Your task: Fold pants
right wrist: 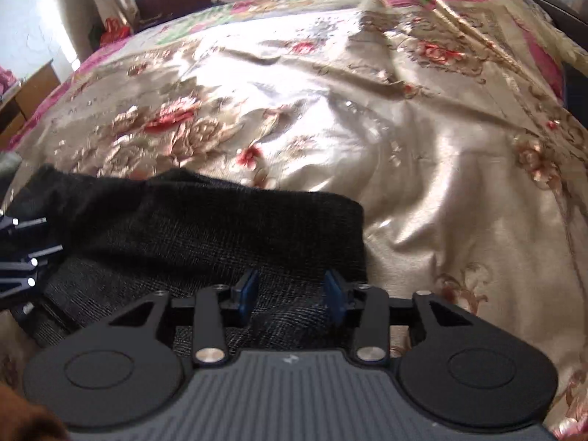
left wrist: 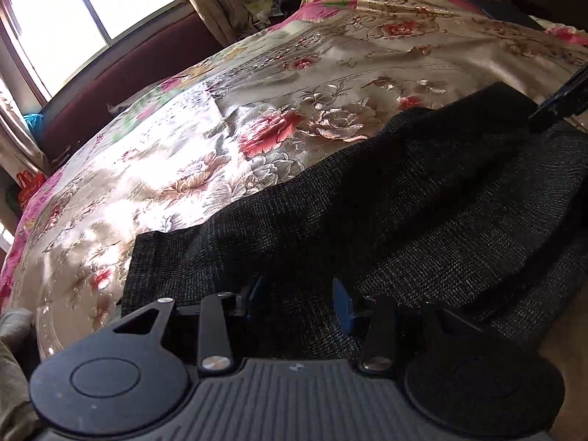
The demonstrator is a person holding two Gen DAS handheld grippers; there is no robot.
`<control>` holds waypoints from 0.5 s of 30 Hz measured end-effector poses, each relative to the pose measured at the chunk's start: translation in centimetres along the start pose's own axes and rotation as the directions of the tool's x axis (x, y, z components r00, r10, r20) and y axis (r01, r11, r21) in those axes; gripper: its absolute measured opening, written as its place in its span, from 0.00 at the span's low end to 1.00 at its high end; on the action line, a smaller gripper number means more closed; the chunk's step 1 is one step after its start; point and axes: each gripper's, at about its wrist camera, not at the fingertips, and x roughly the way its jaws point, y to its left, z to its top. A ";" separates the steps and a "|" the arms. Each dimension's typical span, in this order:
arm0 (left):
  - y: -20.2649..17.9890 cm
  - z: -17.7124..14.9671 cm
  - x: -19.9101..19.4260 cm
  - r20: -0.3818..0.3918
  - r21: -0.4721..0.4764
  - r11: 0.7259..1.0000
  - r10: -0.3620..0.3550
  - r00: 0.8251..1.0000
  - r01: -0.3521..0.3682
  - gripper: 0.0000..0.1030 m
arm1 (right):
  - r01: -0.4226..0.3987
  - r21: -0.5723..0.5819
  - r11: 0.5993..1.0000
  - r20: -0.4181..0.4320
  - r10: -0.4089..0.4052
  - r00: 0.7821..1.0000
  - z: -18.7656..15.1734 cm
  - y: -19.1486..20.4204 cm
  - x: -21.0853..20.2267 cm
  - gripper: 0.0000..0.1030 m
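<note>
Lying on floral bedspread (right wrist: 422,154), dark pants (left wrist: 404,191) were straddled by left gripper (left wrist: 299,299) and right gripper (right wrist: 290,292), jaws spread.

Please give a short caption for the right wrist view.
Open right gripper above dark pants lying on a floral bedspread.

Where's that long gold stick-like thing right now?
The long gold patterned stick lies far up the shiny floral bedspread, near its pink border, well beyond the dark woven pants; it sits upper right in both wrist views.
</note>
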 end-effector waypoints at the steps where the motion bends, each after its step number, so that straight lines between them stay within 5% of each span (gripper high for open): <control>1: -0.1 0.3 -0.5 -0.005 0.014 1.000 0.012 1.000 -0.012 0.55 | -0.005 0.044 0.999 0.022 0.004 1.000 0.0 -0.9 -1.0 0.51; 3: -0.4 0.9 -1.5 0.023 0.057 0.998 0.020 1.000 -0.022 0.55 | -0.027 0.148 0.989 0.017 0.025 1.000 -0.4 -3.0 -1.9 0.55; 7: -1.4 1.7 -1.8 0.063 0.094 0.995 -0.024 0.998 0.018 0.55 | -0.177 0.318 0.931 -0.055 0.204 0.977 -2.3 -5.8 1.5 0.56; 9: -2.3 1.4 -1.3 0.074 0.134 0.991 -0.029 0.997 0.019 0.55 | -0.236 0.353 0.905 -0.002 0.253 0.967 -3.6 -6.7 1.6 0.56; 13: -3.5 -0.1 -1.2 0.098 0.191 0.981 -0.051 0.994 0.032 0.55 | -0.407 0.505 0.761 0.079 0.429 0.900 -5.6 -10.3 1.7 0.55; 15: -4.1 -0.9 -1.5 0.127 0.201 0.980 -0.037 0.991 0.010 0.54 | -0.453 0.523 0.722 0.096 0.478 0.873 -5.4 -10.2 2.4 0.55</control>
